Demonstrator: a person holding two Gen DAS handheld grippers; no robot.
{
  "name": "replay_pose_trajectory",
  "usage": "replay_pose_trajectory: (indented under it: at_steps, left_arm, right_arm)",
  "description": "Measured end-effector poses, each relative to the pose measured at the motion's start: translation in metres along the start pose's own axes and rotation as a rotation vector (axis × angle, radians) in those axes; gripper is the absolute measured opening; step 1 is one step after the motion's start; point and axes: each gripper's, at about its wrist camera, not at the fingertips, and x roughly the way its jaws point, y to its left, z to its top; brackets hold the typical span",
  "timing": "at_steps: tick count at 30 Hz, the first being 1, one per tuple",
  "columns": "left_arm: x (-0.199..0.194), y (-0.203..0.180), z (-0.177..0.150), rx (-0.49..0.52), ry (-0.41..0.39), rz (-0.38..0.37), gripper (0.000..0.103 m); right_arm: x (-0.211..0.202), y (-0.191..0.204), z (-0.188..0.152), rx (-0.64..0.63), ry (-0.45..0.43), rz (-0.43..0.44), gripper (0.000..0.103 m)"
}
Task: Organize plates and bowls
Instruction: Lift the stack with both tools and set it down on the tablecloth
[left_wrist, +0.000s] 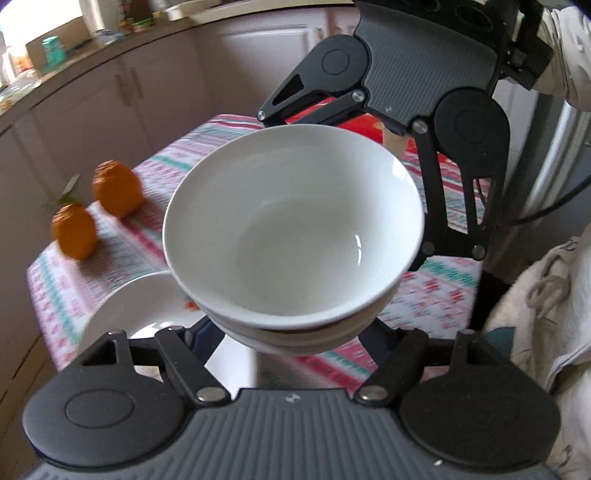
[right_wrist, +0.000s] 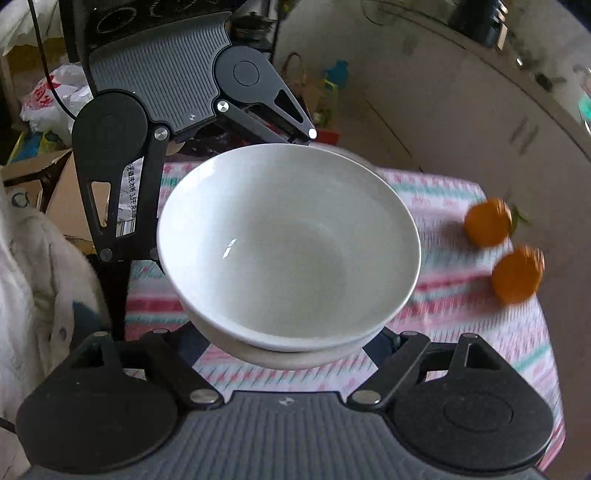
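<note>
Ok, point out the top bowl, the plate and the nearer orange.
top bowl (left_wrist: 295, 225), left wrist view, inside wall.
plate (left_wrist: 136, 302), left wrist view, rim left of the bowls.
nearer orange (left_wrist: 74, 232), left wrist view, front skin.

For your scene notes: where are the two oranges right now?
The two oranges sit together on the patterned tablecloth, left of the bowls in the left wrist view.

The left gripper (left_wrist: 291, 325) and the right gripper (right_wrist: 291, 343) are seen facing each other from opposite sides, both pitched steeply downward. Each is closed on the stacked white bowls (left_wrist: 291, 236), the fingers hidden beneath the lower bowl's underside. The stack is carried between the two grippers. A pale sleeve (left_wrist: 569, 48) is seen behind the right gripper.
</note>
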Motion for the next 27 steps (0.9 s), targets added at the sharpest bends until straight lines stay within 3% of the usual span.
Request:
replay_pose_trajectory:
  at_steps: [10,18,27]
  left_arm:
    - [-0.007,0.054,-0.024,-0.075,0.002,0.095,0.078]
    - [0.006,0.086,-0.044,-0.109,0.036,0.099,0.078]
    - [0.016,0.100,-0.051,-0.132,0.036,0.076,0.078]
  right_arm:
    - [0.044,-0.034,0.053,-0.088,-0.017,0.032,0.089]
    - [0.079,-0.046,0.070,-0.081,-0.004,0.067,0.089]
    - [0.091,-0.058,0.071,-0.048,0.005,0.102,0.089]
